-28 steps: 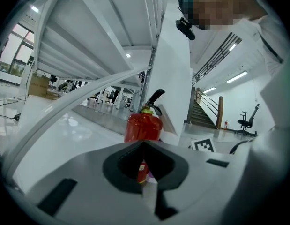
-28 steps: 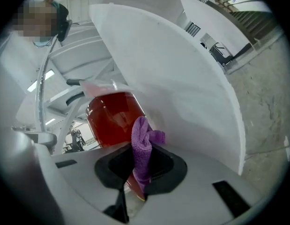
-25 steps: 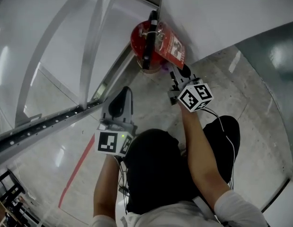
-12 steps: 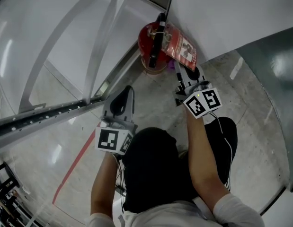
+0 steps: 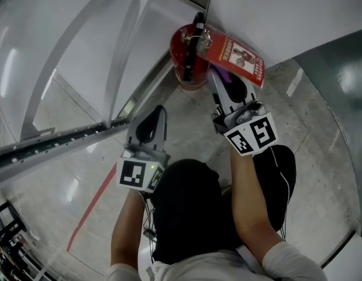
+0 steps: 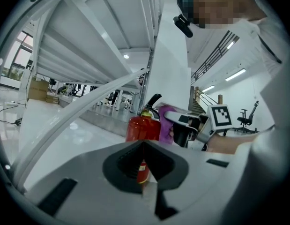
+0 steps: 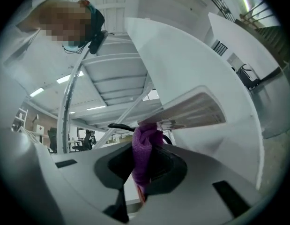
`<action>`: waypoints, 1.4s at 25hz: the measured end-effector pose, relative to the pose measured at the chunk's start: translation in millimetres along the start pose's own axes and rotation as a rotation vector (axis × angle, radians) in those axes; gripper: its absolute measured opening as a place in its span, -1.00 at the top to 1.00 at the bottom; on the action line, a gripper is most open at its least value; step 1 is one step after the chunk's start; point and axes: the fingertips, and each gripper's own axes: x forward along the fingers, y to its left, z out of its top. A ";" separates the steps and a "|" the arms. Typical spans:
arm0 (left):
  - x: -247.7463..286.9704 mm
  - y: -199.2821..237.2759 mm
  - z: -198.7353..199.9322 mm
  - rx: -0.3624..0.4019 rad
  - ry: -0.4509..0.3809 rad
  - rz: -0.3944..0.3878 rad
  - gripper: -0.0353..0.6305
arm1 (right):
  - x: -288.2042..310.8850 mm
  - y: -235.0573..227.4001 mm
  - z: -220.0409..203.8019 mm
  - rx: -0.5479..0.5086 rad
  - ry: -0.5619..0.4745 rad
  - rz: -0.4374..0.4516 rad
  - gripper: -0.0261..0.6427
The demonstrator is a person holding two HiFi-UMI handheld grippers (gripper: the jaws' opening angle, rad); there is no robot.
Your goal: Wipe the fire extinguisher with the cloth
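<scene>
White slanted steel beam [image 5: 119,51] and white wall panel [image 5: 286,10] crowd the corner, and a red-printed laminated tag [image 5: 239,54] drapes over the right gripper [image 5: 216,75], clamped on bunched purple cloth [image 7: 145,149]. Red cylindrical fire extinguisher [image 5: 181,43] stands upright there with the cloth beside it. Left gripper [image 5: 157,111] sits well back, jaws together, empty.

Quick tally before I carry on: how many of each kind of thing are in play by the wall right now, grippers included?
Fire extinguisher: 1
Purple cloth: 1
Tag on the extinguisher: 1
Grippers: 2 (left gripper shut and empty, right gripper shut on the cloth)
Total: 5
</scene>
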 end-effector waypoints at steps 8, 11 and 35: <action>10.1 8.1 -1.5 0.014 -0.010 0.033 0.87 | -20.1 -14.2 -32.2 -0.044 0.063 -0.071 0.74; 19.6 6.6 -6.7 0.013 -0.027 0.017 0.87 | -28.4 -20.1 -62.6 -0.065 0.114 -0.114 0.74; 13.1 -4.5 -29.5 0.012 0.020 -0.128 0.87 | -59.3 -98.9 -318.4 0.574 0.238 -0.543 0.74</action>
